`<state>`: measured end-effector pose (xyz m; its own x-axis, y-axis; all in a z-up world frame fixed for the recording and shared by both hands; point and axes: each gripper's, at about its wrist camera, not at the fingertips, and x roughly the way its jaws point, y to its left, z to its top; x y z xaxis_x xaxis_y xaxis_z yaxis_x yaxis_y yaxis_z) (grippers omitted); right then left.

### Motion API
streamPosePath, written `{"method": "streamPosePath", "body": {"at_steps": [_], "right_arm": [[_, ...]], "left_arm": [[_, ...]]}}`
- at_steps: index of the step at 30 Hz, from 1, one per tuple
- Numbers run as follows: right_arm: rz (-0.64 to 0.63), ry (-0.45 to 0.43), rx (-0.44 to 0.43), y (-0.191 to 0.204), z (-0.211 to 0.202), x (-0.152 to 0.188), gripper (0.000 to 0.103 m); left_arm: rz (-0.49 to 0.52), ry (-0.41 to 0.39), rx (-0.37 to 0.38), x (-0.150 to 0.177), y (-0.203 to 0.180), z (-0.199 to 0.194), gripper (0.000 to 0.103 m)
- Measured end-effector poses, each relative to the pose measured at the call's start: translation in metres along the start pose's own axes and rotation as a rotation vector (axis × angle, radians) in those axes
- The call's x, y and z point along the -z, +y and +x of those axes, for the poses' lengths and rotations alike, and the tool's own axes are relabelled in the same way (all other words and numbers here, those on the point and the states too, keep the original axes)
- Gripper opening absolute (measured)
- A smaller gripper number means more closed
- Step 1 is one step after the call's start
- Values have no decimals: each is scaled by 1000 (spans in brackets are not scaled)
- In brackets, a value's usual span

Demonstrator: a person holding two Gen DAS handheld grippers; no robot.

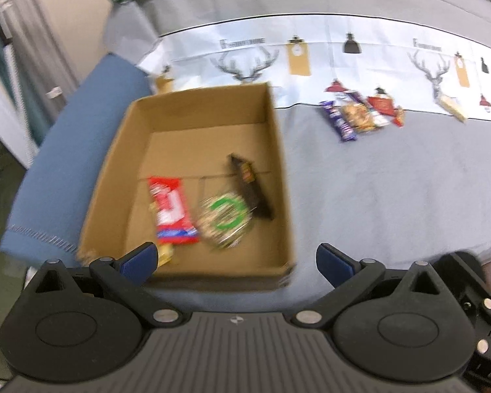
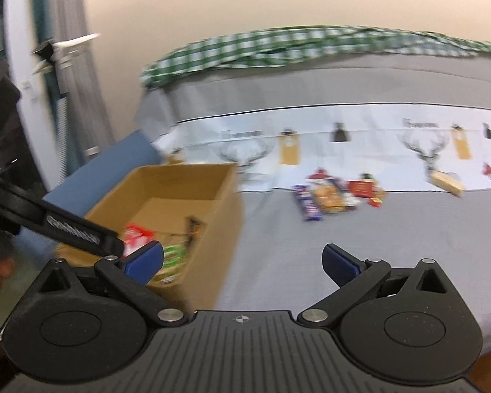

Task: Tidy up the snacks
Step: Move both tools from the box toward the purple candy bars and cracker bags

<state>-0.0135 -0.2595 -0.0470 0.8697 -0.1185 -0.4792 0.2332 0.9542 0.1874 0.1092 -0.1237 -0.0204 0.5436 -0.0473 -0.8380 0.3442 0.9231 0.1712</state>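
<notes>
Both claws, left (image 1: 235, 258) and right (image 2: 242, 262), hang spread and empty. Three snacks lie in the box (image 1: 278, 163); the pile (image 1: 360, 114), blurred upper right, could scatter if nudged.

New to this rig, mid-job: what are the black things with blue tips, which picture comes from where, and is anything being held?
Each picture comes from a camera on a hand-held gripper, looking along its two blue-padded fingers. The left gripper hangs over the cardboard box; inside lie a red snack bar, a green-labelled pack and a dark bar. The right gripper faces the grey tablecloth, where a snack pile waits. Both grippers are open and hold nothing.
</notes>
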Motion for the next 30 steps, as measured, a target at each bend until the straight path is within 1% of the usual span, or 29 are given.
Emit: {"method": "streamPosePath", "body": {"at_steps": [5,8,9,11,14,17,19,21,24,25,28,30], "right_arm": [[96,-15,128,-68,18,-4,102],[137,-23,212,-114,32,-8,102],[145,-23,234,-126,37,-9,102],[165,-24,282,-158,50,-15,102],[165,-20,344,-206,76,-25,102],[164,-6,400,-260,111,-39,102],[168,16,425,-307,144,-48,102],[158,45,457,-346,179,-55,102],[118,120,515,-405,248,-66,102],[104,143,522,-419,268,-68,102],[76,176,550,-451,326,-74,102],[105,195,543,-474,356,-78,102]], "left_arm": [[23,3,52,-53,-49,28,103],[37,10,43,-87,-84,55,103],[44,25,38,-97,-95,67,103],[48,67,53,-121,-117,96,103],[28,146,76,-149,-143,148,103],[12,199,49,-172,-163,202,103],[10,237,25,-185,-173,237,103],[5,285,17,-196,-178,274,103],[-26,334,-17,-209,-181,319,103],[-38,346,-14,-214,-181,331,103],[-61,373,-25,-223,-180,361,103],[-59,389,-29,-227,-180,377,103]]}}
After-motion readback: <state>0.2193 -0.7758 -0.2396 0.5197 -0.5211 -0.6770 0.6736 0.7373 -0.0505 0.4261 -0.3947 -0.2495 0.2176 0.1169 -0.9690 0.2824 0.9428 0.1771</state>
